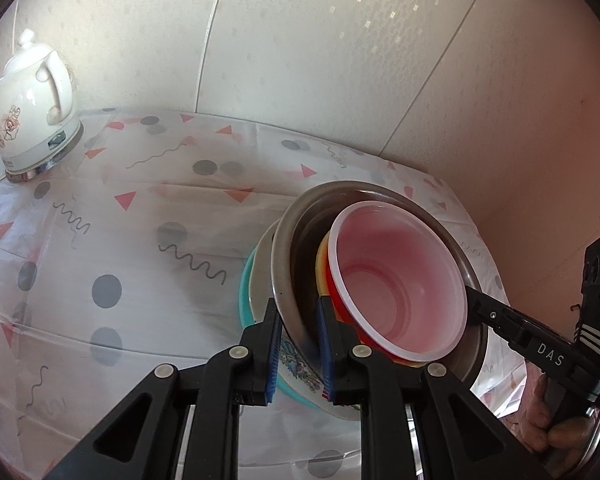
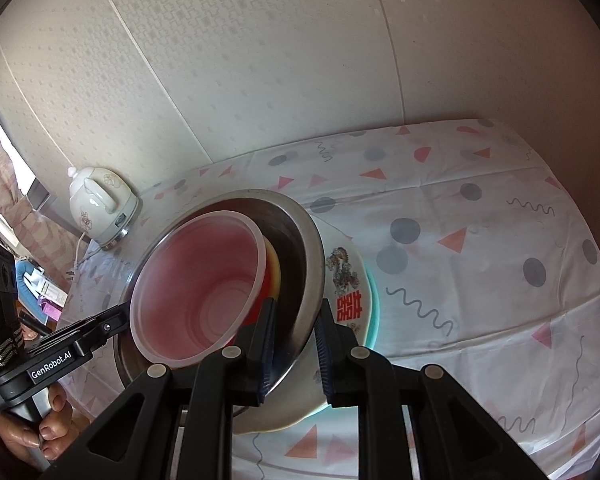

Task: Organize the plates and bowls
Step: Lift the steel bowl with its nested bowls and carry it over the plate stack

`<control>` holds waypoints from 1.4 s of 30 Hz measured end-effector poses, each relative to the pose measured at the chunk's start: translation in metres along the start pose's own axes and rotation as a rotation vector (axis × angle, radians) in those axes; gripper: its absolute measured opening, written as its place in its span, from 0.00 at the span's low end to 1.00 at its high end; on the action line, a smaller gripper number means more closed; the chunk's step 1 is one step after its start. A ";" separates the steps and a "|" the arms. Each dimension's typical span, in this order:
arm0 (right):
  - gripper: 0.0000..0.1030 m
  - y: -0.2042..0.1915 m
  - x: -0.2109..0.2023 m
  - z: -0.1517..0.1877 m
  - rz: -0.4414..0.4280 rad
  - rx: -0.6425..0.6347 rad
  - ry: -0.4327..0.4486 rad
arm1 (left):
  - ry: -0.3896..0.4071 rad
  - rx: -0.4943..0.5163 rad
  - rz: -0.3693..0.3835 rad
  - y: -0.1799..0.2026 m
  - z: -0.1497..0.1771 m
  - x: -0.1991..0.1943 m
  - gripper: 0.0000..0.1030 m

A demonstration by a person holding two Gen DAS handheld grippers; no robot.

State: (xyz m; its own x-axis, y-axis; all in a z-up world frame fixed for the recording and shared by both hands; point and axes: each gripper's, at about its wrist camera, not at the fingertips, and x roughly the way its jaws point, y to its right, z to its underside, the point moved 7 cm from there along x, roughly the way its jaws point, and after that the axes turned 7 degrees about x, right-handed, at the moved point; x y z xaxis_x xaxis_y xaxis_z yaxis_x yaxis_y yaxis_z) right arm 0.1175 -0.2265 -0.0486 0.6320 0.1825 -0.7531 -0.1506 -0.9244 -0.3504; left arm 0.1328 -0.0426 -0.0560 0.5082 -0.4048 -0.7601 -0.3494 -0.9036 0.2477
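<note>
left wrist view: the steel bowl hangs tilted over the desk, a red bowl and a yellow one nested inside, a printed plate and a teal plate under it. the left claw is nearly closed, pinching the steel rim; the right claw pinches the opposite rim the same way. to do this well, keep both grips firm and level the stack before lowering, so the red bowl cannot slide out. the cloth toward the kettle lies open; the wall and the desk's right edge sit close.
</note>
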 end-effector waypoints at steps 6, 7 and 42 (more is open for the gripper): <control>0.18 0.004 0.004 0.002 0.012 0.002 -0.009 | -0.016 0.010 -0.006 0.000 0.001 0.009 0.17; 0.18 0.005 0.005 0.003 0.016 0.003 -0.011 | -0.019 0.014 -0.010 0.000 0.001 0.011 0.17; 0.17 0.017 0.025 0.009 0.032 0.041 -0.049 | -0.042 0.031 -0.027 0.002 0.000 0.023 0.17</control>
State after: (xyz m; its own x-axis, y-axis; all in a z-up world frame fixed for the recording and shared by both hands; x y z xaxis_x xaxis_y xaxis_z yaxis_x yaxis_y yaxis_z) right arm 0.1238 -0.2345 -0.0782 0.5888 0.1700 -0.7902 -0.2014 -0.9159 -0.3471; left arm 0.1441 -0.0536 -0.0733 0.4850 -0.3734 -0.7908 -0.3608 -0.9092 0.2080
